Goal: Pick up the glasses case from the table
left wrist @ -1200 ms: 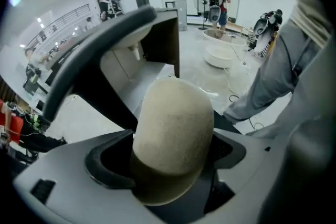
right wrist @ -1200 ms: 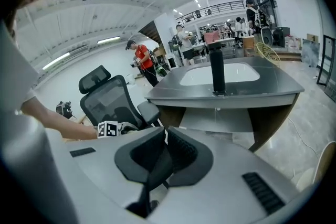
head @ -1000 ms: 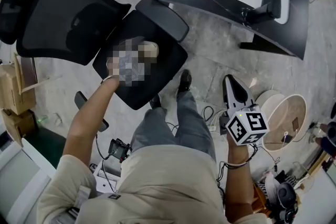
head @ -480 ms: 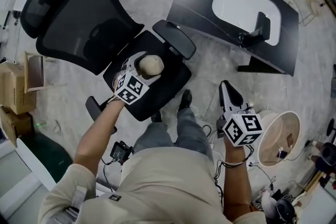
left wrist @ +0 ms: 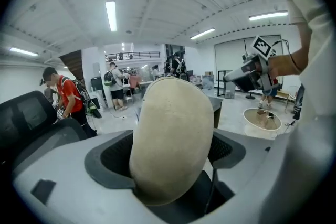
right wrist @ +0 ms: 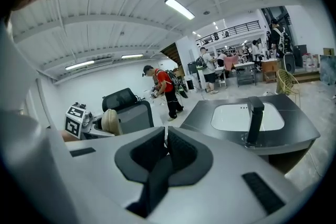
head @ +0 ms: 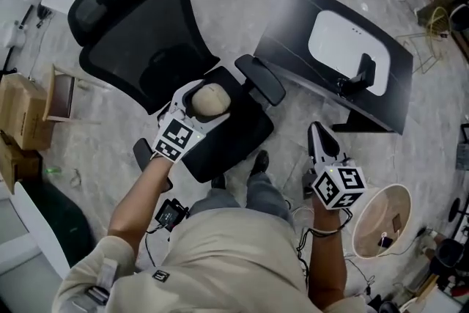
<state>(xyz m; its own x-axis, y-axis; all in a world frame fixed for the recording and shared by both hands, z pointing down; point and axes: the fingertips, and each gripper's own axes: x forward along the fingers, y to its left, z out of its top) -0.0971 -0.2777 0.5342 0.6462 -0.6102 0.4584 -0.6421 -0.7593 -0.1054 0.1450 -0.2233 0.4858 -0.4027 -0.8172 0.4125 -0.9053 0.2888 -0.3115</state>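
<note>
The glasses case (head: 210, 100) is a beige, rounded, suede-like case. My left gripper (head: 199, 103) is shut on it and holds it above the seat of a black office chair (head: 146, 48). In the left gripper view the case (left wrist: 170, 139) stands upright between the two jaws and fills the middle of the picture. My right gripper (head: 321, 134) hangs at the person's right side over the floor, with its jaws together and nothing in them. In the right gripper view the case (right wrist: 111, 121) shows small at the left, and that gripper's own pads (right wrist: 178, 149) meet.
A dark tabletop (head: 293, 55) with a white inset (head: 344, 44) and a black stand (head: 360, 77) lies to the right of the chair. A round wooden basin (head: 381, 220) sits on the floor at lower right. Cardboard boxes (head: 22, 113) stand at the left. People (right wrist: 163, 89) walk in the background.
The left gripper, hidden by a mosaic patch in the earliest frame, now shows shut on the case over the chair seat. The view has shifted down and right. The right gripper has stayed put.
</note>
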